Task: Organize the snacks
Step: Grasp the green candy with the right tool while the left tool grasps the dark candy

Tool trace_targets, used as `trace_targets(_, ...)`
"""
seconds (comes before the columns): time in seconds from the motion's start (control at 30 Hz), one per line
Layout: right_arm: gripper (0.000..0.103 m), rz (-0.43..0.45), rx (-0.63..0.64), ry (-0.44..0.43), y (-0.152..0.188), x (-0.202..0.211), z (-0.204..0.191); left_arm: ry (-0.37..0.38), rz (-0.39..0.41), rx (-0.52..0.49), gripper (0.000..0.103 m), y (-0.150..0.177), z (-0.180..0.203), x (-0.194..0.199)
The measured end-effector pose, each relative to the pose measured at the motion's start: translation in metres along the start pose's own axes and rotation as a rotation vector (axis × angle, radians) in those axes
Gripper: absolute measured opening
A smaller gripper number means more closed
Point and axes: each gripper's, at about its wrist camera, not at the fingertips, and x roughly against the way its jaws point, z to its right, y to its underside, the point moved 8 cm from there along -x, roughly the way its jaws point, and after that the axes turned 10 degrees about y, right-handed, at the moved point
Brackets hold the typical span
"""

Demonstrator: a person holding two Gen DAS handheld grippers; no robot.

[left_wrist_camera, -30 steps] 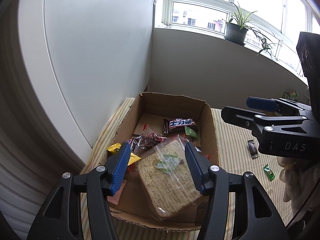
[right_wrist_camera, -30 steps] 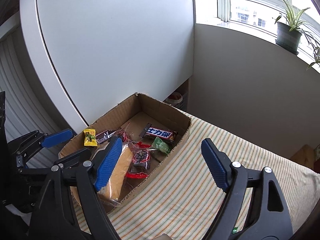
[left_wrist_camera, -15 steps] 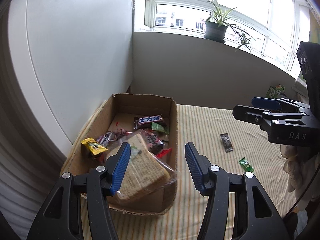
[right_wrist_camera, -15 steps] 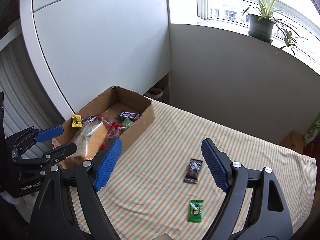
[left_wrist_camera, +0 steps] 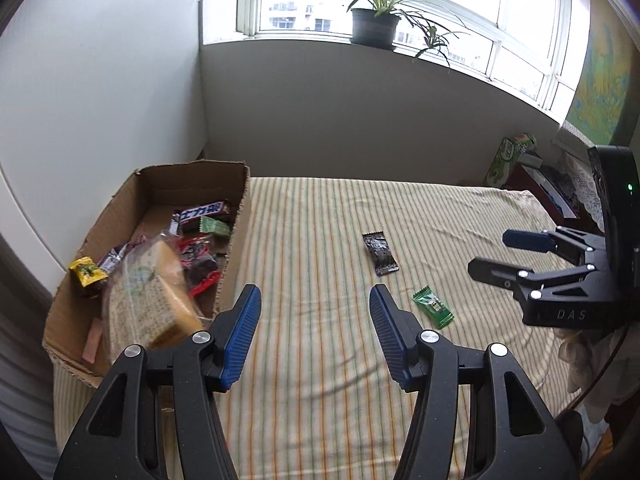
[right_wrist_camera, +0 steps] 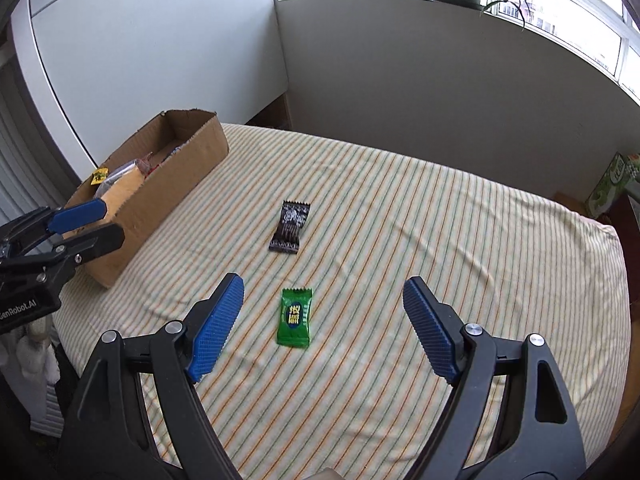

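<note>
Both hand-held grippers hang with their blue-padded fingers spread wide and nothing between them. From the right wrist view, the right gripper (right_wrist_camera: 320,328) hovers over the green candy packet (right_wrist_camera: 295,317), which lies flat on the striped cloth (right_wrist_camera: 440,240) between the fingertips but untouched. Just beyond it lies the dark snack packet (right_wrist_camera: 291,227), its print too small to read.

From the left wrist view, the left gripper (left_wrist_camera: 316,336) hangs over bare cloth just right of the cardboard box (left_wrist_camera: 236,240). The same two packets lie ahead and to its right — the dark one (left_wrist_camera: 380,253) farther, the green one (left_wrist_camera: 433,307) nearer, apart from each other.

Inside the box sit the snacks already gathered: a large clear-wrapped cracker pack (left_wrist_camera: 150,292) leaning on the near side, a dark bar with white Chinese lettering (left_wrist_camera: 204,211) toward the back, a small green packet (left_wrist_camera: 216,226) beside it, a yellow packet (left_wrist_camera: 87,271) at the left wall, and red and dark wrappers jumbled between, hard to tell apart. From the right wrist view the box wall (right_wrist_camera: 172,184) hides nearly all of this; only the yellow packet (right_wrist_camera: 98,177) and a bit of the cracker pack (right_wrist_camera: 124,184) peek over the rim.

On the window sill stands a potted plant (left_wrist_camera: 376,24), cut off at the top edge in the right wrist view. A green carton (left_wrist_camera: 505,157) at the far right is partly hidden behind the table's edge.
</note>
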Motion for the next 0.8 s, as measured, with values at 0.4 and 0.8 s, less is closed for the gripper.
trace_targets(0.4,0.071,-0.057,0.025,-0.032,0.030,-0.033,-0.014,0.056,-0.100,0.009,0.055,-0.009,0.022,-0.074)
trace_targets(0.8,0.062,-0.078,-0.003,-0.083,0.035,-0.048,-0.016,0.091,-0.186,-0.009,0.046,-0.017,0.035,-0.136)
